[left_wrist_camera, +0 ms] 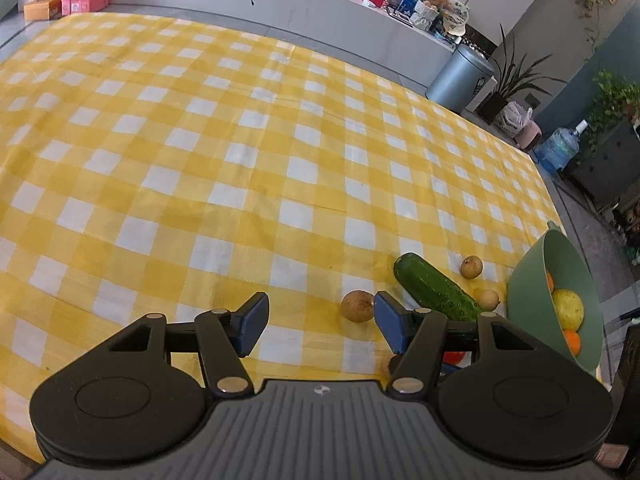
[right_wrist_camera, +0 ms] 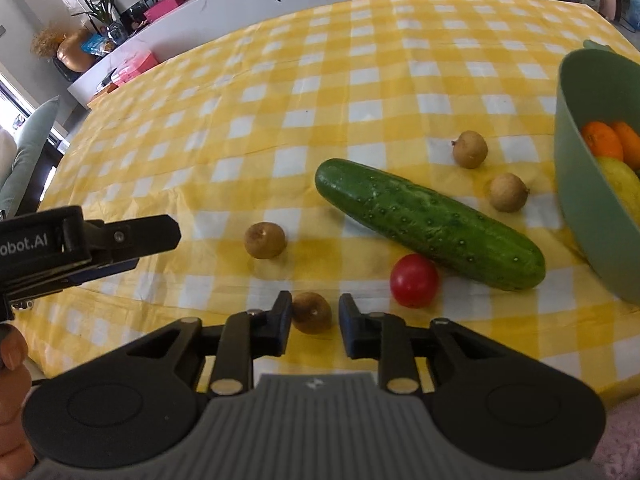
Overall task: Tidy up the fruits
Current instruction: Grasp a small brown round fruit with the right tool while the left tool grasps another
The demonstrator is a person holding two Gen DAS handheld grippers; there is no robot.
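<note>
The right gripper (right_wrist_camera: pixel 311 322) stands partly open, its black fingers (right_wrist_camera: pixel 280 320) either side of a small round brown fruit (right_wrist_camera: pixel 312 313) that rests on the yellow-and-white checked tablecloth (right_wrist_camera: pixel 304 80); the left finger looks to touch the fruit, the right one stands apart from it. The left gripper (left_wrist_camera: pixel 320 320) is spread wide and holds nothing, and its blue-padded right finger (left_wrist_camera: pixel 390 326) sits just beside another small brown fruit (left_wrist_camera: pixel 357 306). Just right of the near fruit lies a small red tomato (right_wrist_camera: pixel 414 280), touching or nearly touching the long dark green cucumber (right_wrist_camera: pixel 430 224), which lies slantwise across the way to the right. Two more brown fruits (right_wrist_camera: pixel 470 149) lie beyond the cucumber, near the pale green plastic bowl (right_wrist_camera: pixel 576 184) at the right edge of the table; it holds orange fruits (right_wrist_camera: pixel 602 140) and a yellow one (right_wrist_camera: pixel 620 180). To the left and far side the cloth lies bare up to a grey counter (left_wrist_camera: pixel 320 12).
</note>
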